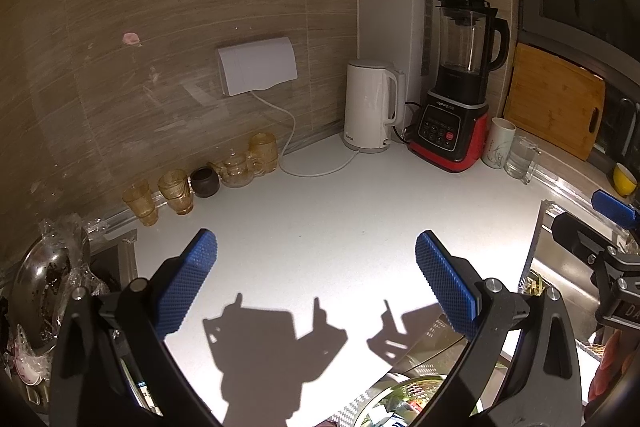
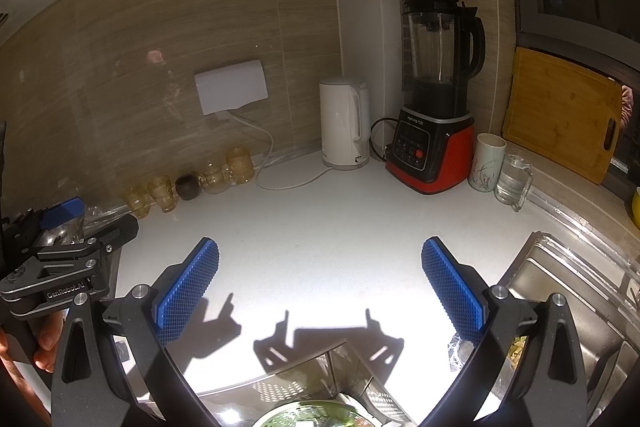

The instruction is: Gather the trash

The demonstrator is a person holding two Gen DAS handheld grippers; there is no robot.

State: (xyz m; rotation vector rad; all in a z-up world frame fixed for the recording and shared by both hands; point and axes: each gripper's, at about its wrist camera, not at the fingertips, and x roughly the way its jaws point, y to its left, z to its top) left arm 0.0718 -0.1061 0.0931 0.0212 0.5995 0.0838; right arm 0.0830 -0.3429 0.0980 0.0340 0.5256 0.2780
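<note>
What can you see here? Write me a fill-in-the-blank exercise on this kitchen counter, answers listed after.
1. The white electric kettle stands directly to the ____ of the black and red blender.
2. Both the left gripper and the right gripper are ____, holding nothing.
3. The bamboo cutting board leans ____ against the wall.
4. The clear glass mug sits beside a white ____ with a plant pattern.

Answers: left; open; upright; cup

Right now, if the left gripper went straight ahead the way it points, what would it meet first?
The open left gripper would cross bare white countertop first. Beyond that, roughly on its line, lies the white cord and then the white kettle, though depth is unclear.
</note>
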